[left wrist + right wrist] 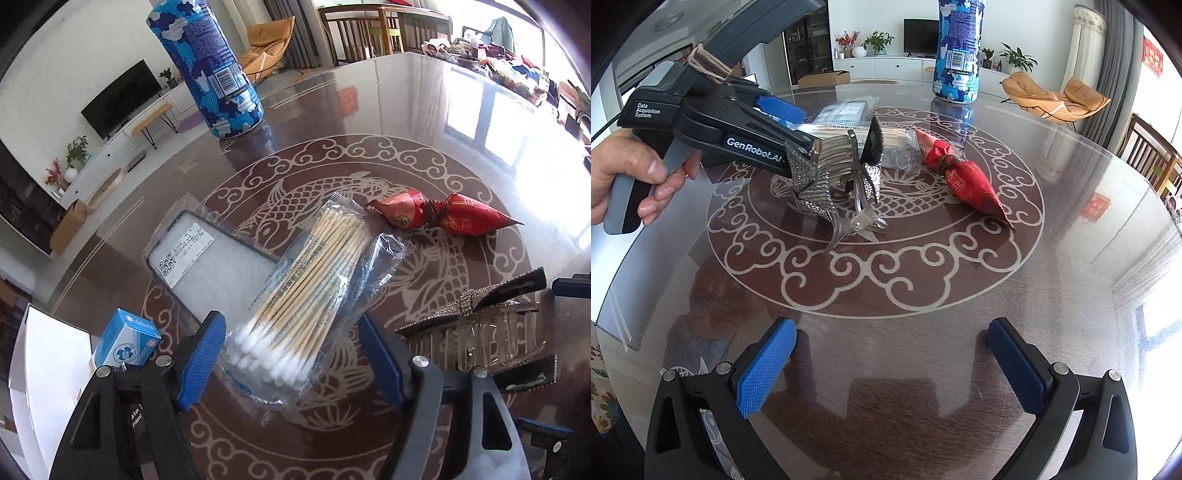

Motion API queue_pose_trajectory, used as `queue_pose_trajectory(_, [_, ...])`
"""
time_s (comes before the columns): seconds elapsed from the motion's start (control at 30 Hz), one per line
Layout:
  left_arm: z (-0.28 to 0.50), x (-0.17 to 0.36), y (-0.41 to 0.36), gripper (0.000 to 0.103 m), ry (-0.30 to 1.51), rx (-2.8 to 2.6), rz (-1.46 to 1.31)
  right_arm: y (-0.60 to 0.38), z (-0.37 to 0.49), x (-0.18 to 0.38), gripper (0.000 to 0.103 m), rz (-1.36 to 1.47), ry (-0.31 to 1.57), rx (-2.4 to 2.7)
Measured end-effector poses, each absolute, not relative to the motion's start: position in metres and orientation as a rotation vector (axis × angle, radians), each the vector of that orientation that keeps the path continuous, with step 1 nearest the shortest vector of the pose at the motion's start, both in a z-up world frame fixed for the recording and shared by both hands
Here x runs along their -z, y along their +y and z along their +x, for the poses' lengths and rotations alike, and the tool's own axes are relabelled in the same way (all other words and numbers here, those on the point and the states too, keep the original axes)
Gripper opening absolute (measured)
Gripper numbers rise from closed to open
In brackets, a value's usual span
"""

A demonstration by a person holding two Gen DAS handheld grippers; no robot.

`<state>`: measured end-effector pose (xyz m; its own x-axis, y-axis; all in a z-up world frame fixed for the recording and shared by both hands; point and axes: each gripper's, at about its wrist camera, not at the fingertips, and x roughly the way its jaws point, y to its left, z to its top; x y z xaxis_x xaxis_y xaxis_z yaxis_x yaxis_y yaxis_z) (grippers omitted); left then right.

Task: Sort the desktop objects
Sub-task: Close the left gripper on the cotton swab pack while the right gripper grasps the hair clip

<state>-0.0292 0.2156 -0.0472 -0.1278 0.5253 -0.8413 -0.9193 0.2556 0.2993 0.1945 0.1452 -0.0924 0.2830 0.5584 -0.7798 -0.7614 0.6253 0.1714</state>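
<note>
Now, cotton swab pack [306,295] lying diagonally, white tips toward spread left tongs [291,365], right tongs [892,365] spread.

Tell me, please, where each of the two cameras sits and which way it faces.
Left wrist: on the left gripper, looking along its open fingers at the cotton swab pack between them.
Right wrist: on the right gripper, fingers open above the bare glass table, facing the hair clip; the left hand shows.
Shared: hair clip, red pouch, blue can.
</note>
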Motion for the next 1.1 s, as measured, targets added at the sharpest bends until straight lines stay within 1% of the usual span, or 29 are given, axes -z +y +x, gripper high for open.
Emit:
queue_pose_trajectory(0.1, [-0.022, 0.055, 0.225, 0.073, 1.128, -1.28, -0.484, 0.145, 0.194, 0.092, 0.103, -0.249, 0.926, -0.898])
queue_pose_trajectory(0.13, [-0.023, 0.055, 0.226, 0.065, 1.108, -1.276, -0.502, 0.145, 0.194, 0.092, 0.103, -0.247, 0.926, -0.899])
queue_pose_trajectory(0.17, [-0.024, 0.055, 0.227, 0.055, 1.094, -1.284, -0.524, 0.145, 0.194, 0.092, 0.103, -0.245, 0.926, -0.899])
queue_pose_trajectory(0.2, [-0.026, 0.054, 0.227, 0.041, 1.075, -1.286, -0.554, 0.145, 0.194, 0.092, 0.103, -0.244, 0.926, -0.9])
queue_pose_trajectory(0.23, [-0.027, 0.053, 0.225, 0.035, 1.06, -1.296, -0.571, 0.145, 0.194, 0.092, 0.103, -0.243, 0.926, -0.9])
queue_pose_trajectory(0.3, [-0.026, 0.051, 0.215, 0.032, 1.042, -1.335, -0.571, 0.145, 0.195, 0.092, 0.103, -0.243, 0.926, -0.9])
queue_pose_trajectory(0.43, [-0.038, 0.048, 0.181, 0.032, 0.945, -1.421, -0.676, 0.145, 0.194, 0.092, 0.103, -0.243, 0.926, -0.9])
queue_pose_trajectory(0.57, [-0.057, 0.05, 0.123, 0.032, 0.839, -1.533, -0.806, 0.145, 0.194, 0.092, 0.103, -0.244, 0.926, -0.9])
queue_pose_trajectory(0.67, [-0.065, 0.053, 0.079, 0.033, 0.825, -1.641, -0.792, 0.144, 0.194, 0.092, 0.103, -0.244, 0.926, -0.9])
queue_pose_trajectory(0.73, [-0.075, 0.055, 0.061, 0.037, 0.796, -1.7, -0.809, 0.144, 0.194, 0.092, 0.103, -0.244, 0.926, -0.9])
queue_pose_trajectory(0.77, [-0.081, 0.057, 0.057, 0.042, 0.774, -1.709, -0.829, 0.144, 0.194, 0.092, 0.103, -0.245, 0.926, -0.9])
queue_pose_trajectory(0.83, [-0.091, 0.062, 0.053, 0.081, 0.739, -1.711, -0.859, 0.144, 0.195, 0.092, 0.103, -0.248, 0.926, -0.899])
queue_pose_trajectory(0.9, [-0.098, 0.067, 0.056, 0.096, 0.726, -1.683, -0.874, 0.145, 0.195, 0.092, 0.103, -0.251, 0.925, -0.897])
queue_pose_trajectory(0.97, [-0.101, 0.071, 0.058, 0.102, 0.717, -1.644, -0.862, 0.145, 0.195, 0.092, 0.103, -0.25, 0.926, -0.898])
queue_pose_trajectory(1.0, [-0.102, 0.072, 0.059, 0.103, 0.721, -1.63, -0.851, 0.145, 0.195, 0.092, 0.103, -0.249, 0.926, -0.898])
queue_pose_trajectory(1.1, [-0.103, 0.072, 0.061, 0.103, 0.718, -1.603, -0.837, 0.144, 0.196, 0.092, 0.103, -0.243, 0.926, -0.902])
